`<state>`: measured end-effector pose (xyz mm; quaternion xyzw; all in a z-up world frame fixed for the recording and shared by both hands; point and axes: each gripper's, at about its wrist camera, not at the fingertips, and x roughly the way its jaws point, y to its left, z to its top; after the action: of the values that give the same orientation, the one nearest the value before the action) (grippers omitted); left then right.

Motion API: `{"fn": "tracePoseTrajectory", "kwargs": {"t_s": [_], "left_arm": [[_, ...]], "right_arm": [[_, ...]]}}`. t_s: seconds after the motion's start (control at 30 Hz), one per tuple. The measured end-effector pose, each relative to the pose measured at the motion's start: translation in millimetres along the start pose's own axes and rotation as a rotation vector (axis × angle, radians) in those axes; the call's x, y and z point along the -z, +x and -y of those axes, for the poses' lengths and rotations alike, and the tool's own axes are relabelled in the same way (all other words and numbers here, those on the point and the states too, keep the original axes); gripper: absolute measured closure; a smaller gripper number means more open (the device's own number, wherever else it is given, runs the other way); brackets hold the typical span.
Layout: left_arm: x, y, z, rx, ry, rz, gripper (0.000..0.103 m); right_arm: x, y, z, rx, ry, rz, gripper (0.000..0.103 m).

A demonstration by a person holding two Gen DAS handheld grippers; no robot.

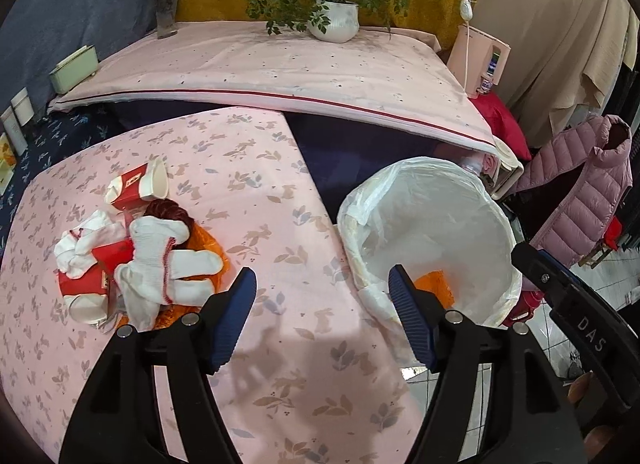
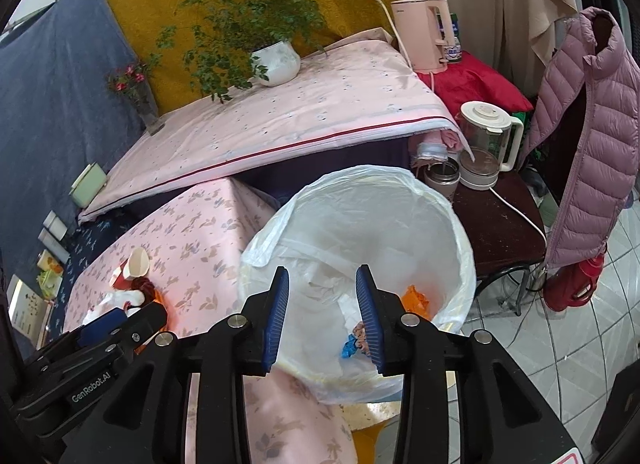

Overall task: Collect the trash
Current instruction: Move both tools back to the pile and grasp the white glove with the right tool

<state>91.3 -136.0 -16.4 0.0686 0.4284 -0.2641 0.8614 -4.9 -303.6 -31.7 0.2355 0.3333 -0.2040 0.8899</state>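
A pile of trash lies on the pink table at the left: a red-and-white paper cup, white socks, a crushed red cup, an orange wrapper. A bin lined with a white bag stands at the table's right edge; it holds an orange wrapper and a blue scrap. My left gripper is open and empty above the table, between pile and bin. My right gripper is open and empty over the bin.
A higher pink-covered table behind holds a potted plant and a flower vase. A kettle and flask stand on a dark stool right of the bin. A pink jacket hangs at right.
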Motion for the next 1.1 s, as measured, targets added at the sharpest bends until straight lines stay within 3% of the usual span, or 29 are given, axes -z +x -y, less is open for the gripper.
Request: {"fn": "tracePoseTrajectory", "kwargs": {"t_s": [0.3, 0.43, 0.83, 1.1], "left_arm": [[15, -14, -62, -0.06, -0.109, 0.008, 0.032], [22, -21, -95, -0.103, -0.174, 0.019, 0.023], [46, -26, -196, -0.197, -0.372, -0.004, 0.022], [62, -23, -246, -0.215, -0.484, -0.024, 0.022]], "right_arm": [[17, 3, -52, -0.05, -0.077, -0.037, 0.061], [24, 7, -78, -0.076, -0.117, -0.061, 0.06], [53, 25, -155, -0.149, -0.248, -0.134, 0.055], [71, 42, -204, -0.19, -0.33, -0.182, 0.054]]}}
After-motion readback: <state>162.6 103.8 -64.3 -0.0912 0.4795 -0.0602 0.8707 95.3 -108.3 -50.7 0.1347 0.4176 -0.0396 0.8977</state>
